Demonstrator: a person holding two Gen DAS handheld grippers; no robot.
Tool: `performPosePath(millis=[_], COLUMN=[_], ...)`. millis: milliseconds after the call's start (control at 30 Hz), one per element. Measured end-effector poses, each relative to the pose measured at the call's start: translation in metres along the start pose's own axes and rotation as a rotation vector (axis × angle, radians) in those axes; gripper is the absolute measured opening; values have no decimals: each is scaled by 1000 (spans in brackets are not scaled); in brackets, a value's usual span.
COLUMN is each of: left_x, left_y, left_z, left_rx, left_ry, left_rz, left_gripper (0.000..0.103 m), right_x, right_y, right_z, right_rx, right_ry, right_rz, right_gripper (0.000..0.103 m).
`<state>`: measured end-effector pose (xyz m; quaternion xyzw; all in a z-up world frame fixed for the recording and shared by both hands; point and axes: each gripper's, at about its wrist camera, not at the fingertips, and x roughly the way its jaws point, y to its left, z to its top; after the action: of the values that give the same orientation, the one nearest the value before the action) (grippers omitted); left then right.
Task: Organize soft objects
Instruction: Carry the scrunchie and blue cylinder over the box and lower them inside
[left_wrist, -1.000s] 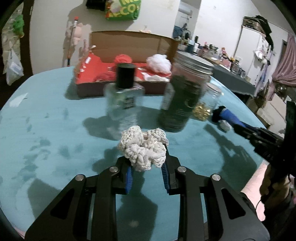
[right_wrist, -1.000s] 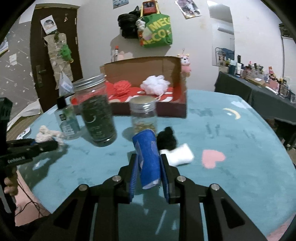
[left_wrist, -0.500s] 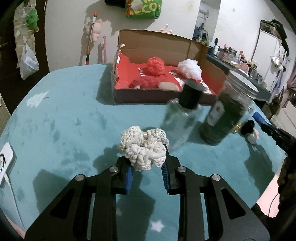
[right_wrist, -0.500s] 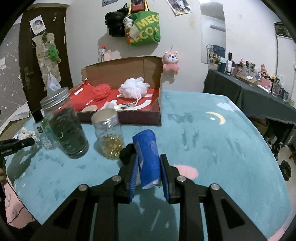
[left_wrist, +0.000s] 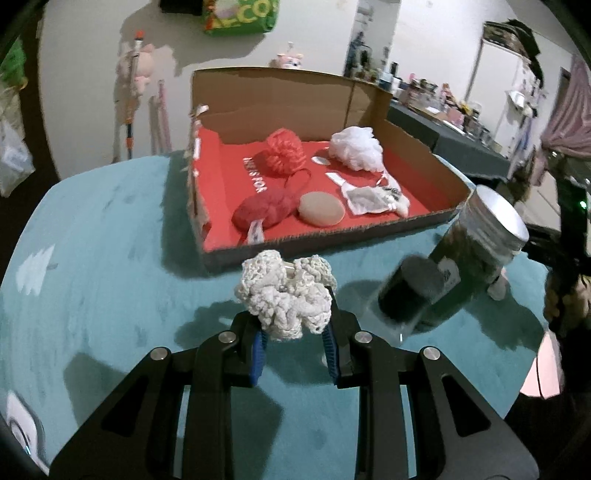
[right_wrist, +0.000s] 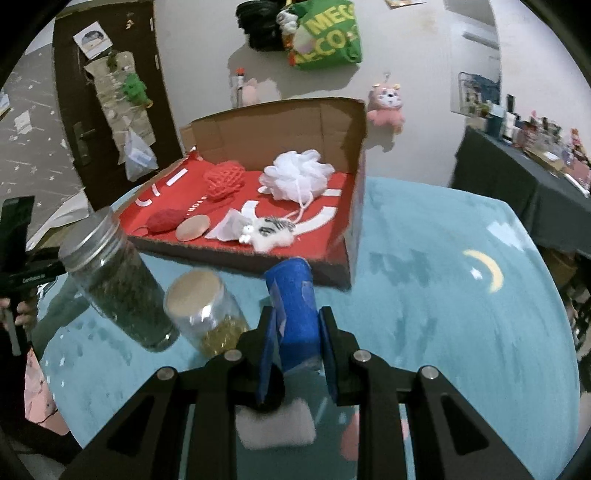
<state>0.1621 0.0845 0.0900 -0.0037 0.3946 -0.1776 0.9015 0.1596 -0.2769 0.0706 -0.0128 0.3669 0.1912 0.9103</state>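
Note:
My left gripper (left_wrist: 293, 345) is shut on a cream crocheted scrunchie (left_wrist: 286, 299), held above the teal table just in front of the cardboard box (left_wrist: 332, 236). My right gripper (right_wrist: 298, 354) is shut on a rolled blue cloth (right_wrist: 295, 310), also short of the box (right_wrist: 347, 236). The red-lined box holds a red mesh puff (left_wrist: 284, 149), a white mesh puff (left_wrist: 356, 147), a red scrunchie (left_wrist: 264, 210), a beige sponge (left_wrist: 320, 208) and a small white fluffy piece (right_wrist: 267, 232). Under the right gripper lie a white sponge (right_wrist: 275, 428) and a black soft item (right_wrist: 269, 387).
A tall jar of dark contents (right_wrist: 114, 284), a small jar with yellow contents (right_wrist: 207, 314) and a black-capped clear bottle (left_wrist: 406, 295) stand on the teal table (right_wrist: 443, 314) before the box. A dark side table (right_wrist: 517, 184) with clutter is at the right.
Both grippers have moved toward the box with their loads still held. The jars and bottle have slid to the side and nearer in both views.

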Motion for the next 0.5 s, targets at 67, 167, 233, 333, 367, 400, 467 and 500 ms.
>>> performPosePath(millis=[67, 167, 233, 333, 367, 400, 467, 500], left_x=[4, 12, 20, 31, 35, 40, 49, 53], left_y=[2, 5, 5, 7, 7, 8, 9, 9], left_z=[9, 20, 31, 44, 49, 55, 65, 69], left_rx=[23, 52, 78, 94, 97, 103, 110, 114], left_ry=[6, 24, 38, 57, 66, 74, 87, 97], left_rz=[-32, -69, -93, -109, -116, -128, -130, -136], left_gripper=[24, 24, 24, 24, 24, 24, 24, 24], right_x=[7, 18, 27, 39, 44, 49, 58, 62], right_y=[-1, 0, 1, 4, 4, 5, 7, 7], right_z=[10, 25, 36, 49, 54, 59, 67, 71], right_rx=[-19, -41, -62, -91, -97, -106, -124, -131], right_ry=[12, 33, 45, 60, 68, 74, 87, 95], right_rz=[24, 47, 46, 31, 32, 28, 10, 3], right_gripper=[25, 25, 25, 25, 25, 25, 25, 25])
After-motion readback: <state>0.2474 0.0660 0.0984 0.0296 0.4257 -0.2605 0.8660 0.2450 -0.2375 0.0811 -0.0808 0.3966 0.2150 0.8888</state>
